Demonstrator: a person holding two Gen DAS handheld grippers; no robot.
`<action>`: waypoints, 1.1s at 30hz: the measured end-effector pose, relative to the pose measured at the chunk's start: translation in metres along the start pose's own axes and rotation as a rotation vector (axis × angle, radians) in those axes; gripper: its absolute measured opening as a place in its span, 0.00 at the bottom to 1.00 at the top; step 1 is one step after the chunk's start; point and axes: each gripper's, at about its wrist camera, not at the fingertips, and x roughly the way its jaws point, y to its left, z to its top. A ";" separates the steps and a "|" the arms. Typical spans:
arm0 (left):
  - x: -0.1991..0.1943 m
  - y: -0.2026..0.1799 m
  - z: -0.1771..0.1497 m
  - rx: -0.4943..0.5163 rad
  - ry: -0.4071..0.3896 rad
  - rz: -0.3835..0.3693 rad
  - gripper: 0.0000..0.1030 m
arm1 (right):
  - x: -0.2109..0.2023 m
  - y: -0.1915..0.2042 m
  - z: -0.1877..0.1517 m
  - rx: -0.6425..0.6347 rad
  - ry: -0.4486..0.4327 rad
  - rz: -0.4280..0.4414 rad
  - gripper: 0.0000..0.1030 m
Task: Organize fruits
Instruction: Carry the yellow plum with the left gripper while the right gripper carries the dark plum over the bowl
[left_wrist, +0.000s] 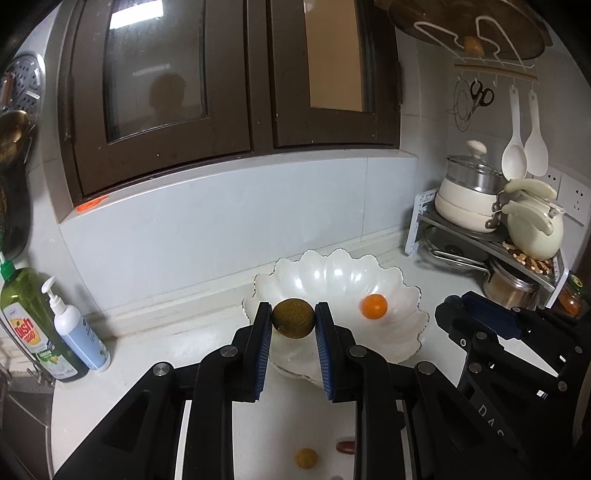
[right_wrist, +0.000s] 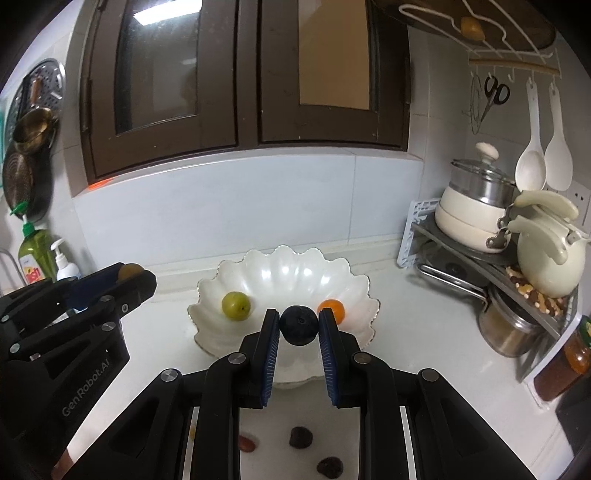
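The left gripper (left_wrist: 293, 320) is squeezing a brown-green fruit (left_wrist: 293, 318) over the white shell bowl (left_wrist: 332, 273). The right gripper (right_wrist: 298, 325) is pinching a dark fruit (right_wrist: 299, 325). The bowl is sitting on a white counter (left_wrist: 177, 350) under brown cupboards (left_wrist: 229, 81).

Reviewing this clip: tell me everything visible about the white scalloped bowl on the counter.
The white scalloped bowl looks like glossy, pearly ceramic or glass, with a wavy, petal-like rim and ribbed inner walls. It sits upright on the white counter near the backsplash. Inside lie a small green round fruit on its left and a small orange round fruit on its right, apart from each other. Both grippers hover at its near rim, each holding a fruit; neither visibly touches the bowl.
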 end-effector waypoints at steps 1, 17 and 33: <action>0.003 0.000 0.002 0.003 0.004 0.001 0.24 | 0.003 -0.001 0.001 0.000 0.006 0.000 0.23; 0.054 -0.002 0.024 0.001 0.082 0.017 0.24 | 0.058 -0.016 0.025 0.002 0.134 -0.002 0.23; 0.107 -0.010 0.033 0.033 0.240 -0.030 0.24 | 0.111 -0.029 0.036 0.015 0.301 0.035 0.23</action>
